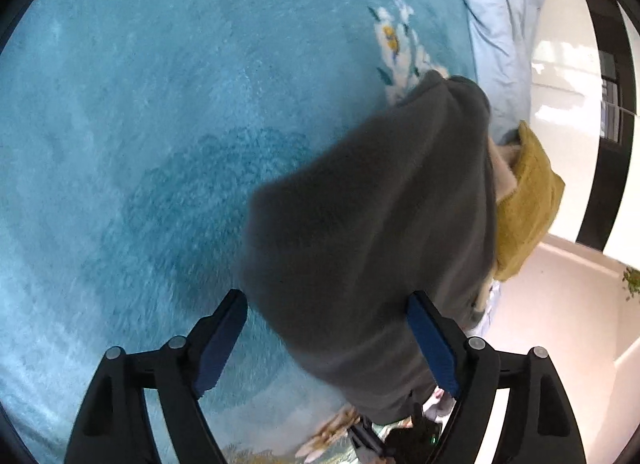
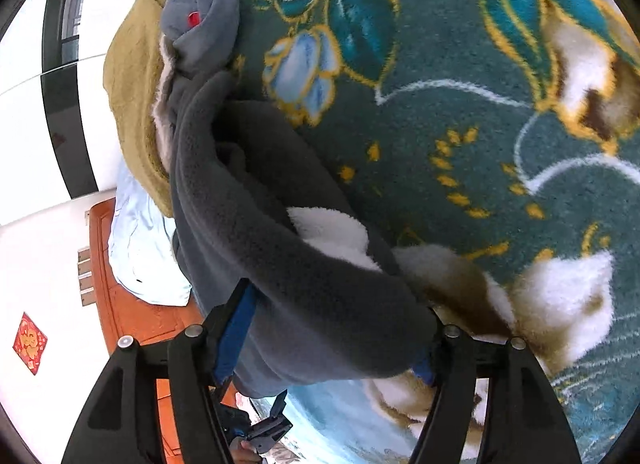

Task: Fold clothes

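A dark grey fleece garment (image 1: 368,203) lies bunched on a teal plush blanket (image 1: 140,103). My left gripper (image 1: 328,344) stands wide over its near end. The cloth rests against the right finger, and a gap shows at the left finger (image 1: 220,344). In the right wrist view the same grey garment (image 2: 248,203) shows a white lining (image 2: 328,232). It fills the space between the fingers of my right gripper (image 2: 336,324) and drapes over the right fingertip. The jaws stand wide and do not visibly squeeze it.
A mustard garment (image 1: 528,199) and a blue-grey one with a red tag (image 2: 208,11) are piled behind the grey fleece. A light blue pillow (image 1: 500,23) lies at the bed's edge, beside an orange wooden surface (image 2: 132,316). The blanket turns floral (image 2: 440,123) to the right.
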`<control>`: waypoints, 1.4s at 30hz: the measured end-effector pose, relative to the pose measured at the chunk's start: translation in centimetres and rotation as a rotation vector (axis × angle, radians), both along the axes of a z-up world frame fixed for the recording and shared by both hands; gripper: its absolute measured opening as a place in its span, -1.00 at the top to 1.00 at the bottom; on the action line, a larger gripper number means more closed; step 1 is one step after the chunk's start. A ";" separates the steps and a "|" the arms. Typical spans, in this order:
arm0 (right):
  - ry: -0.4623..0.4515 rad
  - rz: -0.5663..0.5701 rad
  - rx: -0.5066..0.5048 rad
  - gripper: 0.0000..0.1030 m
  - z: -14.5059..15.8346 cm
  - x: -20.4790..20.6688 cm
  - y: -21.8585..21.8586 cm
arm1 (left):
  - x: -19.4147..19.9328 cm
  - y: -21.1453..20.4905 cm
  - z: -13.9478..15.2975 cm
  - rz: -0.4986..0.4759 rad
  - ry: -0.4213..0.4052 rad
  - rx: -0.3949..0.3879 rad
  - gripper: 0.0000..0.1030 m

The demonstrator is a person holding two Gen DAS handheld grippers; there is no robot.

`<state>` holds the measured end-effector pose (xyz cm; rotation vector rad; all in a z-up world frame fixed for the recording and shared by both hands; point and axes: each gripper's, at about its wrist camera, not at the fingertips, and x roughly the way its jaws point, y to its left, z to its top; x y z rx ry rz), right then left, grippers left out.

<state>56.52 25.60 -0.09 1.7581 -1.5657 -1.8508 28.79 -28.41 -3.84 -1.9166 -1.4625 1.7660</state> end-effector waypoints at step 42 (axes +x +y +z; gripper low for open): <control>0.047 -0.100 0.027 0.48 21.5 2.9 2.1 | 0.5 0.4 25.3 -0.074 -0.023 -0.131 0.51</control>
